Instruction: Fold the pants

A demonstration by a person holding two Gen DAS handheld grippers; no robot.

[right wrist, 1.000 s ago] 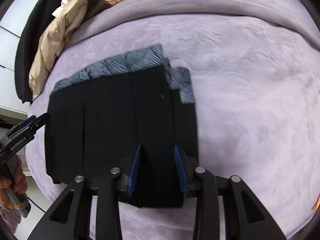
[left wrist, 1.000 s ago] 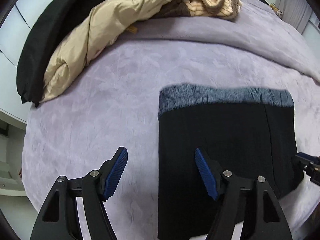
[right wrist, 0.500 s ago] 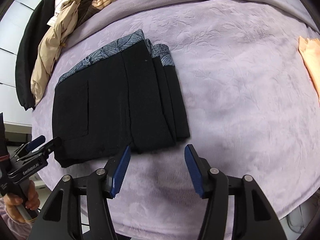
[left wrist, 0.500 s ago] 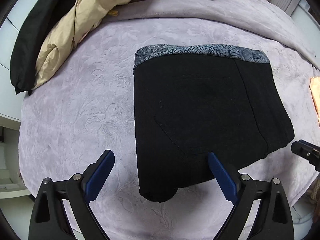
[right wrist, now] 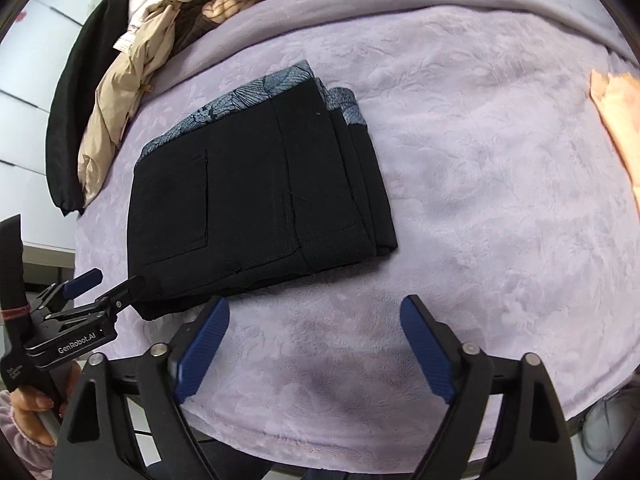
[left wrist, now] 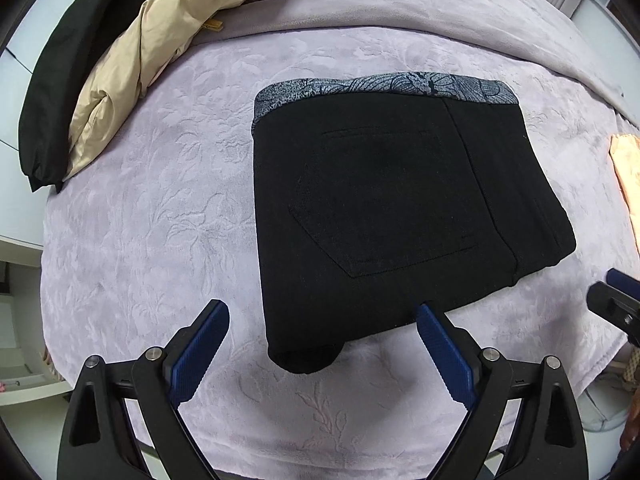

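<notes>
Fingers of the left gripper are standing wide apart with nothing between them, hovering just above the near corner of the pants; the right gripper is opening its jaws at this moment, and only bare bedspread is lying between its blue pads; neither one is touching the cloth. The pants are lying folded into a compact black rectangle on the lavender bedspread, patterned grey waistband facing away, back pocket facing up, stacked layers showing along the right-hand edge.

Judging by the look, the fabric is soft, fairly thick and limp; it is probably going to sag and slide apart if lifted by one corner, so taking hold of the whole stack at two points along one folded edge, pinching all layers together, seems the safer grasp; the plush bedspread may be catching in the pads too.

A heap of clothes is sitting well apart at the far left; a peach cloth is being cut off at the right edge. Inner layers of the fold are hidden, so their neatness is impossible to judge; the hand on the left handle is only partly showing.
</notes>
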